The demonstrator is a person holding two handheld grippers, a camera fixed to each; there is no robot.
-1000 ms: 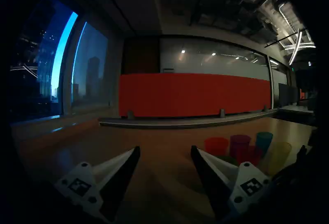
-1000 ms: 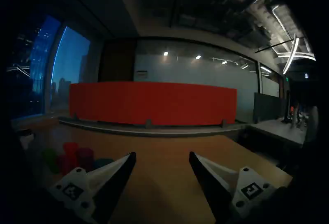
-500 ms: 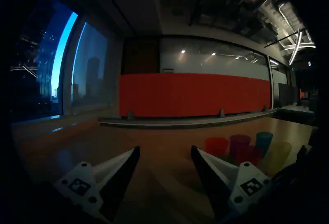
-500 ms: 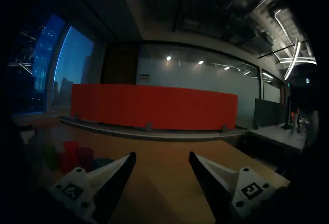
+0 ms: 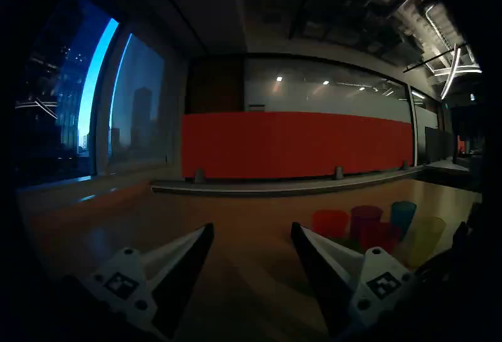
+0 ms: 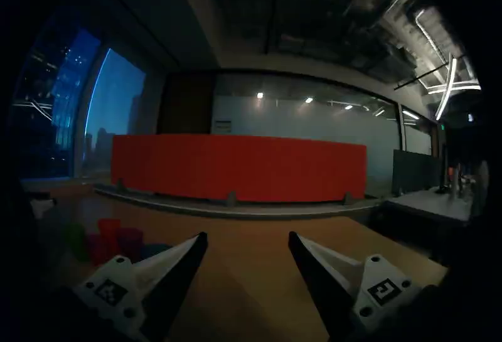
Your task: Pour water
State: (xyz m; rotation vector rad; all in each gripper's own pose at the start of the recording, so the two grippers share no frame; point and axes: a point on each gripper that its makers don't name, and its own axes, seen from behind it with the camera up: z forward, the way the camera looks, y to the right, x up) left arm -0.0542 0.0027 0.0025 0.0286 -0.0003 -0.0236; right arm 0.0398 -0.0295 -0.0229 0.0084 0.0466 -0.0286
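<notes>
A: What could go wrong here?
B: The room's dim and the cups are packed tight, ahead-right of the left gripper and partly behind its right finger. A wide approach could topple neighbours. Can't tell which one holds water.
A: Claws?
B: Both are spread wide, gripping and touching nothing. From the right gripper, the cups sit ahead-left, beside its left finger.

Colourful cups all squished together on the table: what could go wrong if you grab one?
1. The coloured translucent plastic cups stand bunched tightly on the brown wooden table, so the open left hand-held gripper might bump neighbours and topple them.
2. The room is dim, so judging which cup is nearest could be hard.
</notes>
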